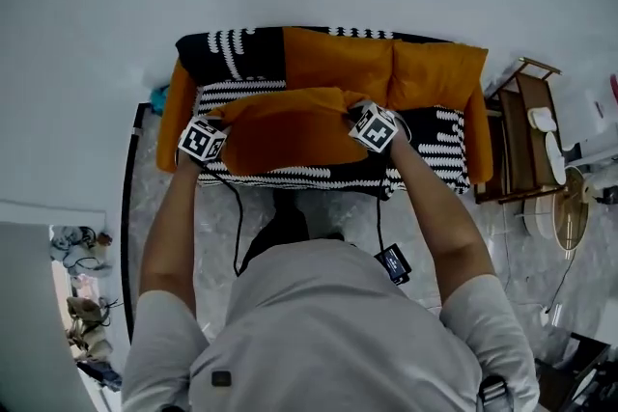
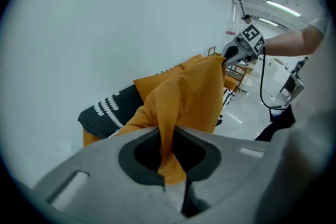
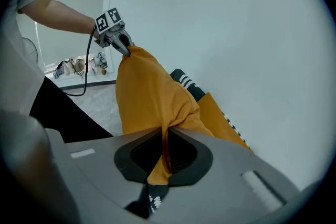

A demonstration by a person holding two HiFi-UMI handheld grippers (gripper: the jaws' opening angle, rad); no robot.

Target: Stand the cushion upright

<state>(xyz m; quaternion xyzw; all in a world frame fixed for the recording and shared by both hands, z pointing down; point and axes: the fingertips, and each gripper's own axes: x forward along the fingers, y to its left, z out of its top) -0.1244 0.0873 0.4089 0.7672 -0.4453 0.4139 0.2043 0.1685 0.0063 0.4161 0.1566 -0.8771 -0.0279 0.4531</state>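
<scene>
Two grippers on orange cushion

We wear a light grey short-sleeved T-shirt and dark trousers. The left gripper and the right gripper each have a grey moulded body with black jaw recesses. Each carries a white marker cube printed with black squares. A black cable hangs from each unit. The right cable ends at a small black box.

No readable text, labels, brands, numbers or signs appear in any view.
</scene>
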